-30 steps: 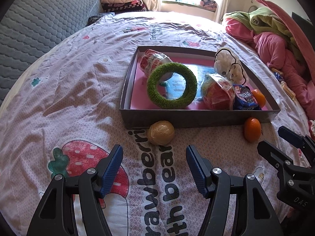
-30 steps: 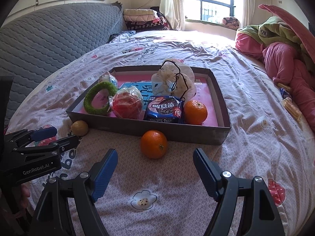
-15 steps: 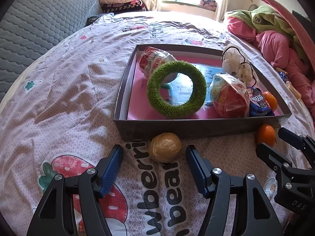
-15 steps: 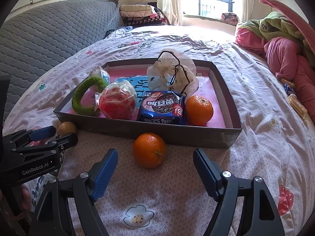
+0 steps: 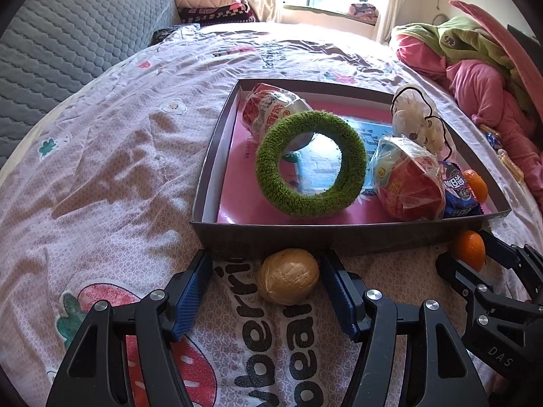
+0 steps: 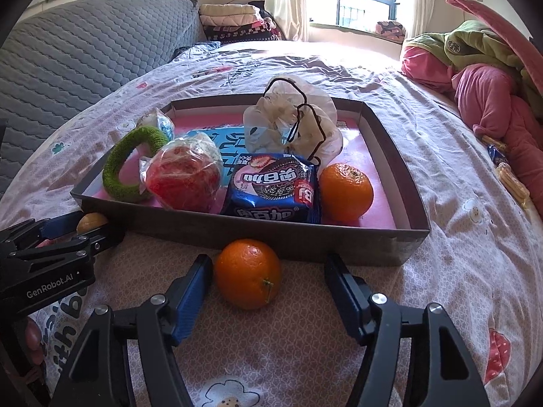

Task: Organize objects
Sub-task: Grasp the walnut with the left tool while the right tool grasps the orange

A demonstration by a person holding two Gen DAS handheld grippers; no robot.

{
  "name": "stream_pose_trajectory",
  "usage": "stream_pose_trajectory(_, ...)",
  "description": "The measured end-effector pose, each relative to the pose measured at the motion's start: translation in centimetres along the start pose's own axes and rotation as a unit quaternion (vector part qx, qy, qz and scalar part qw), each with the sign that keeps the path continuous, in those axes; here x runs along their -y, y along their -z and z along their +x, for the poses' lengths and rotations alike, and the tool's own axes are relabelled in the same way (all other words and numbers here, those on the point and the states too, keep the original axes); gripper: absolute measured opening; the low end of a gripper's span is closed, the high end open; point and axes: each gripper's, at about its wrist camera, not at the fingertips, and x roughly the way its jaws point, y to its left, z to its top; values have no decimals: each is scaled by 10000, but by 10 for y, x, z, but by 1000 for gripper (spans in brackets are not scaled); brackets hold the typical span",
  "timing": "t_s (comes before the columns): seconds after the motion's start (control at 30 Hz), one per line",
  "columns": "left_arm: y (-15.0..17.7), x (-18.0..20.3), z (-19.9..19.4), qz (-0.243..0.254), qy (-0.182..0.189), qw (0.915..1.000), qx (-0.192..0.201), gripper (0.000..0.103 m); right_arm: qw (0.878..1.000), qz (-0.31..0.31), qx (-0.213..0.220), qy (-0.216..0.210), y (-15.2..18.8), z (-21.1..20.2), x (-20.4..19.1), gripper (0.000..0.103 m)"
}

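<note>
A tan walnut [image 5: 287, 276] lies on the bedspread against the front wall of a dark tray [image 5: 339, 237]. It sits between the fingers of my left gripper [image 5: 266, 285], which is open, close to the right-hand pad. A loose orange [image 6: 249, 273] lies before the tray's front wall [image 6: 305, 240], between the fingers of my right gripper [image 6: 268, 281]. Those jaws are closing; the left pad is near the orange and the right pad stands well off. The tray holds a green ring [image 5: 310, 164], a red wrapped snack [image 6: 183, 179], a blue cookie pack [image 6: 275, 190] and another orange [image 6: 346, 191].
A crumpled plastic bag [image 6: 295, 122] fills the tray's back. Pink and green bedclothes [image 6: 482, 78] are heaped at the right, with small snack packets [image 6: 509, 176] beside them. A grey quilted headboard [image 6: 85, 40] lines the left. Folded blankets [image 6: 234, 20] sit under the window.
Both grippers have come forward and down towards the tray. The walnut now lies between the left fingers and the loose orange between the right fingers. The right jaws have narrowed.
</note>
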Motion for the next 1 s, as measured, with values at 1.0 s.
stream_pose_trajectory(1.0, -6, 20, -45, 167, 184, 9991, 334, 34, 9990, -193, 371, -165, -4, -31, -5, 34)
